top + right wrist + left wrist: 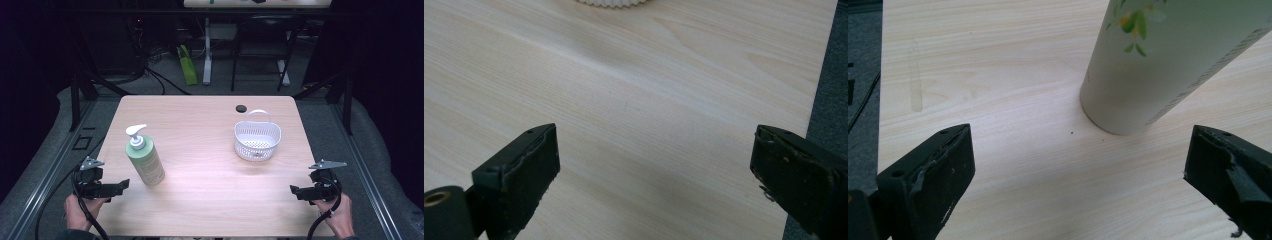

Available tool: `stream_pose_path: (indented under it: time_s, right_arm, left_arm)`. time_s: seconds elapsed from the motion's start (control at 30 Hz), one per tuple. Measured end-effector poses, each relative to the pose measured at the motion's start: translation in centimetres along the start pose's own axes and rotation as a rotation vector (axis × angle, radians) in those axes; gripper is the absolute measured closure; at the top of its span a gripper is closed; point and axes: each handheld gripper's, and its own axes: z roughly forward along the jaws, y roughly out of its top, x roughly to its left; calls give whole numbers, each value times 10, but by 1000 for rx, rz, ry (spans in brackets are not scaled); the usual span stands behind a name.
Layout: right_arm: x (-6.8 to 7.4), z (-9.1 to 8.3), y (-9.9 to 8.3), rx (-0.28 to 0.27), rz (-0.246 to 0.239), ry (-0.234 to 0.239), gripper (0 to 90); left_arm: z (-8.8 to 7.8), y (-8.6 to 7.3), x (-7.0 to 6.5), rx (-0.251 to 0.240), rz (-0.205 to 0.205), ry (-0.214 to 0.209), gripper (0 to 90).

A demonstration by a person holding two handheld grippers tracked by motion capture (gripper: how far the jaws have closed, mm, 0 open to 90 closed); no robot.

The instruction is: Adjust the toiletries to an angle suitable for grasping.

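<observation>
Resting at the table's (200, 200) near-left corner, the left gripper (121, 186) holds its jaws spread wide and empty just short of the upright green pump bottle (144, 157), while a white basket (257, 137) stands farther right, and the right gripper (294, 190) hangs equally wide and empty.

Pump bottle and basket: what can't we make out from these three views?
- Bottle: label text too small in the high view; pump and upper body cut off by the top edge in the left gripper view.
- Basket: only a sliver of its base at the top edge in the right gripper view.
- Dark disc: too small to identify.
</observation>
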Motion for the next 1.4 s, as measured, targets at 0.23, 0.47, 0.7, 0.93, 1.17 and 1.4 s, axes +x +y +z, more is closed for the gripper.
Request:
stream_pose_path:
  time_s: [0.23,0.47,0.7,0.93,1.17,1.4]
  right_arm:
    - [2,0,1,4,-17,3,57]
    - [5,0,2,3,-30,7,61]
    - [4,-1,2,-4,-28,9,61]
    - [5,-2,3,-3,-26,11,63]
    - [5,-2,4,-7,-27,13,64]
    - [6,-2,4,-10,-33,13,65]
  left_arm:
    - [-1,6,-6,-50,2,-12,0]
    - [-1,11,-15,-99,8,-40,0]
    - [0,21,-25,-122,26,-57,0]
    - [0,27,-32,-170,30,-67,0]
    - [1,36,-41,-232,31,-63,0]
    - [10,46,-47,-261,43,-70,0]
